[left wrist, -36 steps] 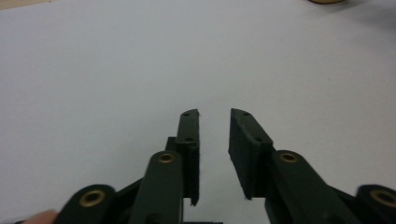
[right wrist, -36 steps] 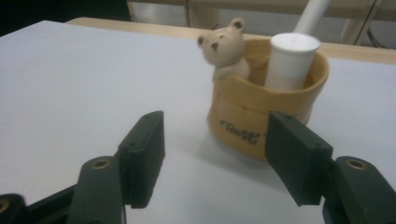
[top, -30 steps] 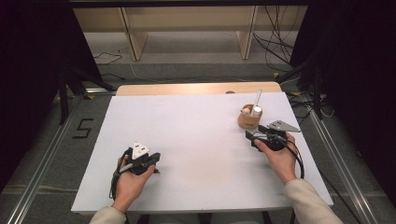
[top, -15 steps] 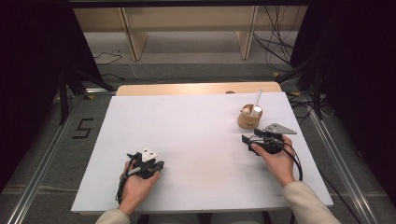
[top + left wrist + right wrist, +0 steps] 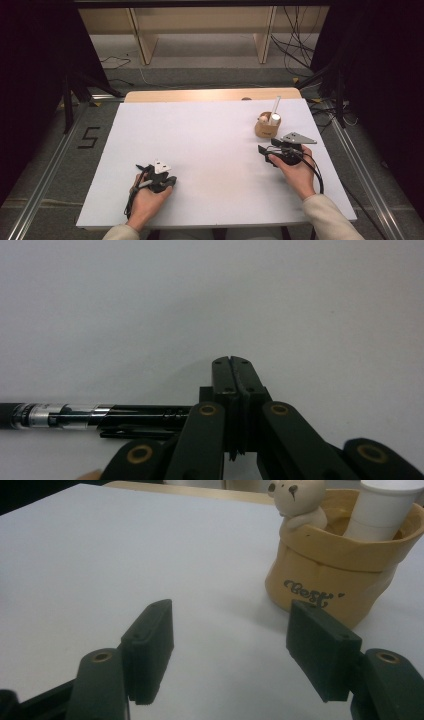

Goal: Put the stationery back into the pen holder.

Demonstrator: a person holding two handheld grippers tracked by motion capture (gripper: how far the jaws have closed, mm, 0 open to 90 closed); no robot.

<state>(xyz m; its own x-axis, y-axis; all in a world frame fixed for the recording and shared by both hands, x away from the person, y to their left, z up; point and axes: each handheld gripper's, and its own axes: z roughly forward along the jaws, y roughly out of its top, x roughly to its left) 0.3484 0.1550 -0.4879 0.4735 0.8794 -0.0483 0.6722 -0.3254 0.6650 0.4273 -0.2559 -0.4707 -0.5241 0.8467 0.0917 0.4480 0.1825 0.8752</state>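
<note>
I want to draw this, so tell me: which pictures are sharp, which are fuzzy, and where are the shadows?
High view: the white table is evenly lit, the room around it is dark. Left gripper view: the shut left gripper is fairly sharp; the pen blurs toward the left edge. Right gripper view: the open right gripper looks soft, and the tan holder casts a faint shadow at its base.

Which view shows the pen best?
The left gripper view: the pen lies close up on the white table, its clear section and dark barrel running behind the shut jaws. In the high view it is a thin dark line beside the left gripper.
</note>
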